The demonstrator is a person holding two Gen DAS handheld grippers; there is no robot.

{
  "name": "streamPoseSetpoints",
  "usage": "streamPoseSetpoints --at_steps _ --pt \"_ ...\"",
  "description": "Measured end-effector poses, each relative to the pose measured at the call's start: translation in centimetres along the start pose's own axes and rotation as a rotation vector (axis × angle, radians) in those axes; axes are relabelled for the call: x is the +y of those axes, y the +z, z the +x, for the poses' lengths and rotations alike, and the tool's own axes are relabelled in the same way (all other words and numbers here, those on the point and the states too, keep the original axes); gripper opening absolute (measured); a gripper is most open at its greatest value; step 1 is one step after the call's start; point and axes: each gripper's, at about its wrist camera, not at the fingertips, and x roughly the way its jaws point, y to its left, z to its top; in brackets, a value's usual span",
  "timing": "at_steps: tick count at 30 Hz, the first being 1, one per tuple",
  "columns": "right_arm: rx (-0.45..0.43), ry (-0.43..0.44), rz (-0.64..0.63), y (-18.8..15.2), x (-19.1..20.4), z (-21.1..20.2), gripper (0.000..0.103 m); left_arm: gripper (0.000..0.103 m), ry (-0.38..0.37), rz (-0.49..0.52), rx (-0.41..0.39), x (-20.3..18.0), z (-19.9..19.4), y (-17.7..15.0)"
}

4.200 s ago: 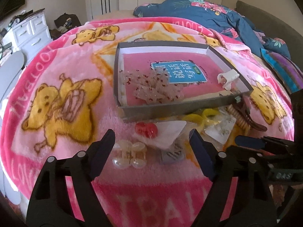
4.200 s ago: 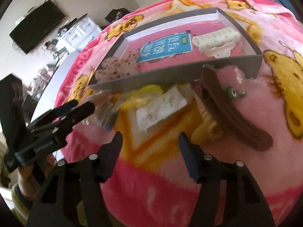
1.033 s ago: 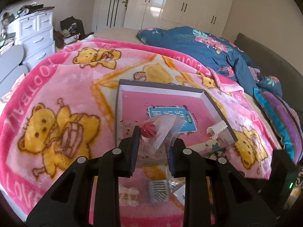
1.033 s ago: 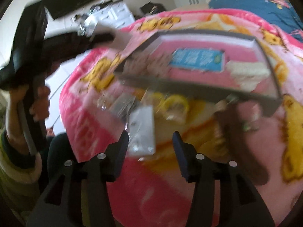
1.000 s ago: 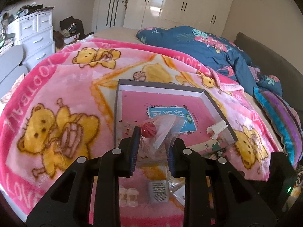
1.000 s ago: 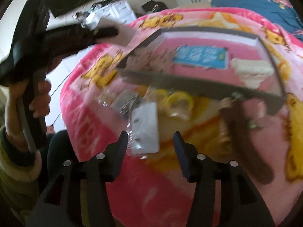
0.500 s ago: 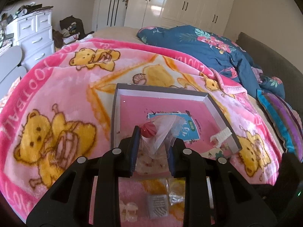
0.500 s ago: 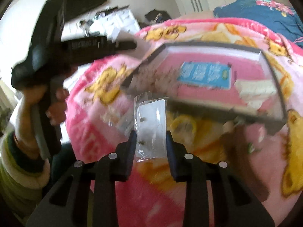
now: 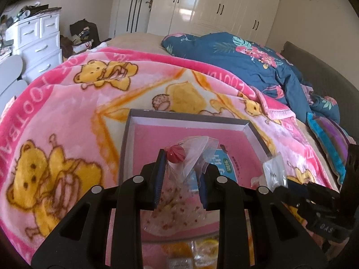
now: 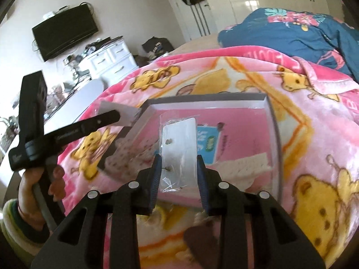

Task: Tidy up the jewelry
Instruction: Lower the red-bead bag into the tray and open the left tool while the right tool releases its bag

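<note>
The left tongs pinch a crumpled clear plastic bag with a red bead at its top, held above the near left part of the grey box. The right tongs have just closed on a white earring card in a clear sleeve, its edges pressed between the blue pads; the card stands upright over the near side of the same box.

The box lies open on the bed's pink bear-print blanket. Its floor is pink, with a blue label near the middle, a speckled clear packet in the near left corner and a cream hair claw toward the near right. On the blanket, just nearer than the box wall, lie a yellow item and a brown hair clip.

In the right wrist view a hand in a striped cuff grips the left tool's handle at far left. Beyond the blanket lies a dark blue floral duvet; a white drawer chest stands at far left and white wardrobes line the far wall
</note>
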Motion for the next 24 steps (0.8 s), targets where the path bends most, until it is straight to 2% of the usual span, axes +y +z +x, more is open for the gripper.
streamPoseSetpoints --at_steps 10,12,13,21,24 --pt "0.018 -0.093 0.043 1.2 -3.0 2.2 0.029 0.019 0.005 -0.009 0.041 0.3 3.1 -0.4" --pt "0.021 -0.106 0.052 1.2 -3.4 2.6 0.029 0.029 0.002 -0.009 0.042 0.5 3.0 -0.5" --pt "0.021 -0.114 0.057 1.2 -3.7 2.7 0.029 0.030 0.007 -0.005 0.042 0.5 2.9 -0.7" --pt "0.050 -0.179 0.108 1.3 -5.3 4.3 0.030 0.034 0.016 -0.034 0.057 1.4 2.1 -1.5" --pt "0.050 -0.192 0.117 1.1 -5.5 4.4 0.035 0.035 0.022 -0.049 0.051 1.9 1.3 -1.9"
